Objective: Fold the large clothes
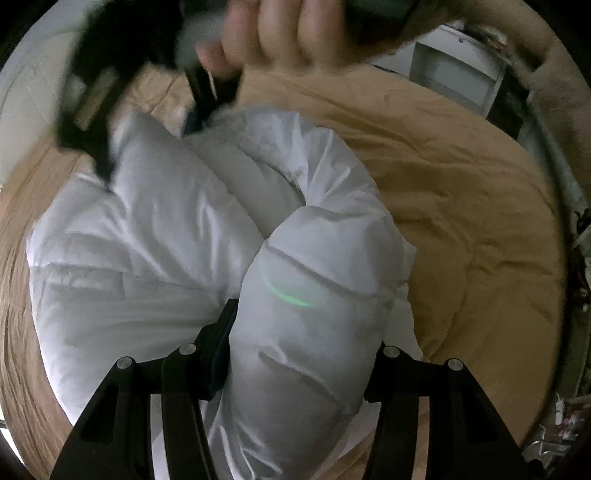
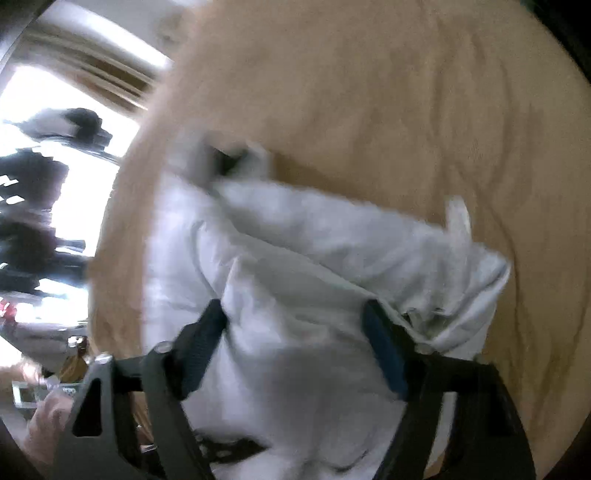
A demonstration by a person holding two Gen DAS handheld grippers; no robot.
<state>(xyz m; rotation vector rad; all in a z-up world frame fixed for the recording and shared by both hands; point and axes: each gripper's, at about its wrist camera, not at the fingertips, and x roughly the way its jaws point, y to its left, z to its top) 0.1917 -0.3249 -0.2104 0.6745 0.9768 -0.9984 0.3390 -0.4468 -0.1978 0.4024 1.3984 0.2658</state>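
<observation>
Left gripper (image 1: 299,350) nearest the lens in the left wrist view, jaws half apart with a puffy sleeve (image 1: 314,314) of the white jacket (image 1: 147,266) bulging between them. Left finger's pad sits against the sleeve; the right finger is hidden behind the fabric, so cannot tell whether it is really pinched or just resting there. Green light streak on the sleeve. Jacket lies bunched on a tan bedspread (image 1: 461,192), body to the left, sleeve curling from far centre round to near. Fuzzy collar trim at far centre.

Far top of that view: a person's hand (image 1: 280,33) on the right gripper (image 1: 207,92), blurred, above the jacket's far edge.

Right wrist view, heavily blurred: right gripper (image 2: 295,339) jaws wide apart, white jacket (image 2: 332,258) fabric filling the gap between them but not visibly pressed by the pads. Jacket spread across the tan bedspread (image 2: 406,92), small white tag sticking up at the right edge. Bright window (image 2: 74,184) on the left with dark shapes in front. White cabinet (image 1: 454,77) beyond the bed, far right in the left wrist view.
</observation>
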